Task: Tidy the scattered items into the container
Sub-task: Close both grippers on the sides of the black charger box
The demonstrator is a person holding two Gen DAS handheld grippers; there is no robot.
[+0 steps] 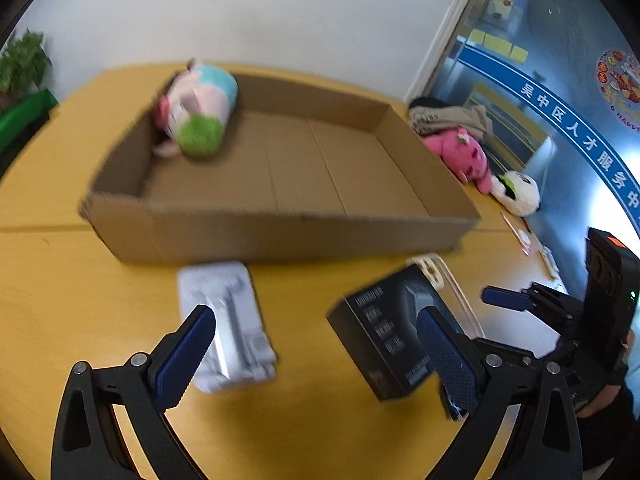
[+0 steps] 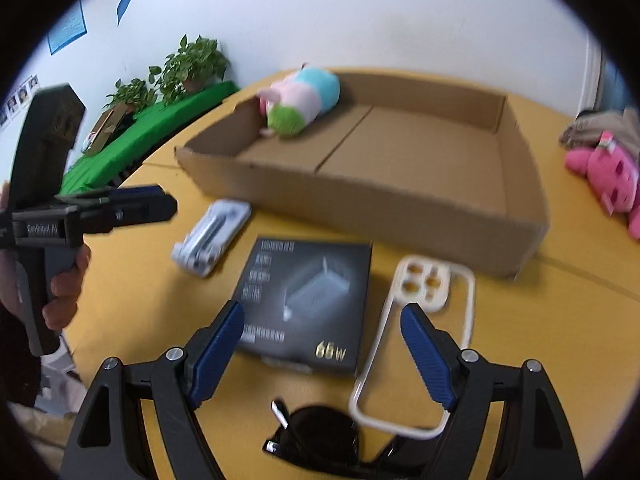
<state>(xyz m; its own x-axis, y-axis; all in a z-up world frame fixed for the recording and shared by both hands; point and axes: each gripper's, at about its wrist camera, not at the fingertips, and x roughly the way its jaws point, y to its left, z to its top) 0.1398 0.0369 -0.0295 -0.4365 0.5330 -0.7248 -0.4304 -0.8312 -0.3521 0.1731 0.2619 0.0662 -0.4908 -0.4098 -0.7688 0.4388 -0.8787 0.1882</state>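
A shallow cardboard box (image 1: 280, 236) (image 2: 360, 208) sits on the yellow table with a pastel plush toy (image 1: 198, 110) (image 2: 300, 100) in its far left corner. In front of it lie a white phone stand (image 1: 228, 328) (image 2: 212, 236), a black charger box (image 1: 384, 328) (image 2: 304, 300), a clear phone case (image 2: 416, 340) and black sunglasses (image 2: 320, 436). My left gripper (image 1: 316, 348) is open above the table between the stand and the charger box. My right gripper (image 2: 320, 344) is open over the charger box's near edge. Both are empty.
A pink plush (image 1: 460, 156) (image 2: 608, 176), a white plush (image 1: 518, 192) and folded cloth (image 1: 448, 116) lie at the table's right side. Potted plants (image 2: 192, 64) stand on a green-covered ledge at the left. A wall is behind the table.
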